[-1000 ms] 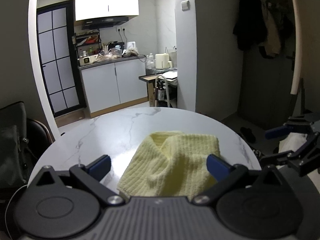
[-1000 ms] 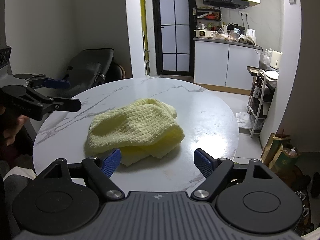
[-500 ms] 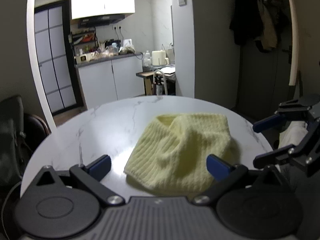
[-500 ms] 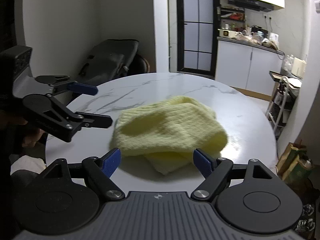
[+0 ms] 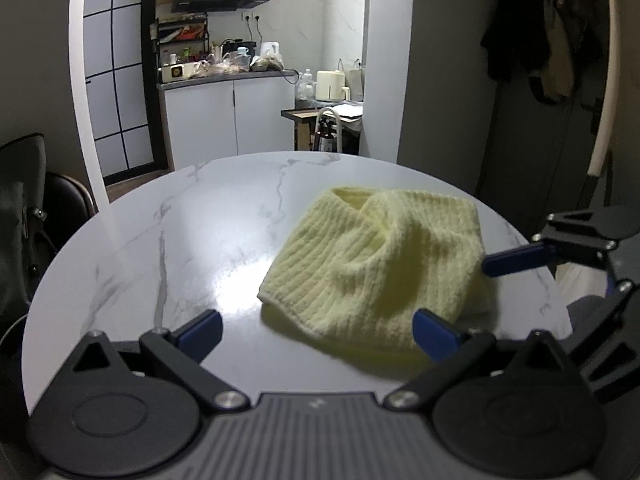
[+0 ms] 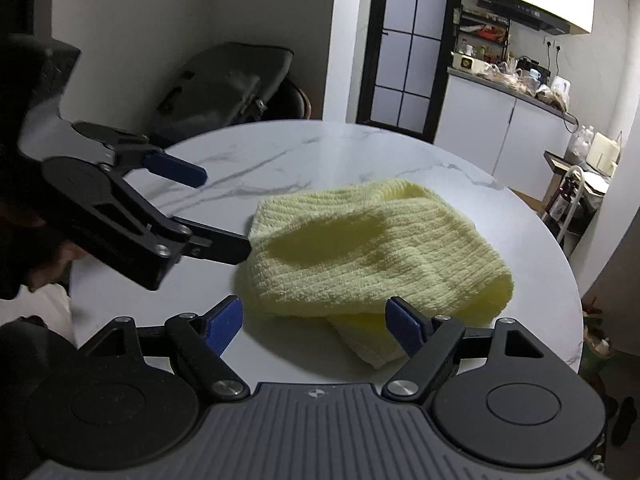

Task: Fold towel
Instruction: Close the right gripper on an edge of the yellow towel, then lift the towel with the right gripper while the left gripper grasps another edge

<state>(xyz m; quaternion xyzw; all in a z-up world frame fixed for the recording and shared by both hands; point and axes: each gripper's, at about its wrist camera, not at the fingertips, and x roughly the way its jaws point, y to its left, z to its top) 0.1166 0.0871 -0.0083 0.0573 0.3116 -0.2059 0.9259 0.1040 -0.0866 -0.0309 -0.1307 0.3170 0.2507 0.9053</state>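
A pale yellow knitted towel [image 5: 376, 264] lies crumpled in a loose heap on a round white marble table [image 5: 192, 232]. It also shows in the right wrist view [image 6: 372, 248]. My left gripper [image 5: 316, 330] is open and empty, low over the table at the towel's near left edge. In the right wrist view the left gripper [image 6: 218, 212] has its lower finger at the towel's left edge. My right gripper [image 6: 316, 324] is open and empty, just in front of the towel's near edge. The right gripper also shows in the left wrist view [image 5: 516, 276] by the towel's right side.
A dark chair with a bag [image 6: 224, 84] stands at the table's far left side. A kitchen counter with white cabinets [image 5: 228, 116] and a small cart [image 5: 332, 124] lie beyond the table. Coats hang at a dark door [image 5: 540, 32]. The table edge [image 6: 576, 300] is close on the right.
Both grippers have moved closer to the towel and lower over the table. The left gripper's finger now reaches the towel's left edge. The towel has not changed shape.
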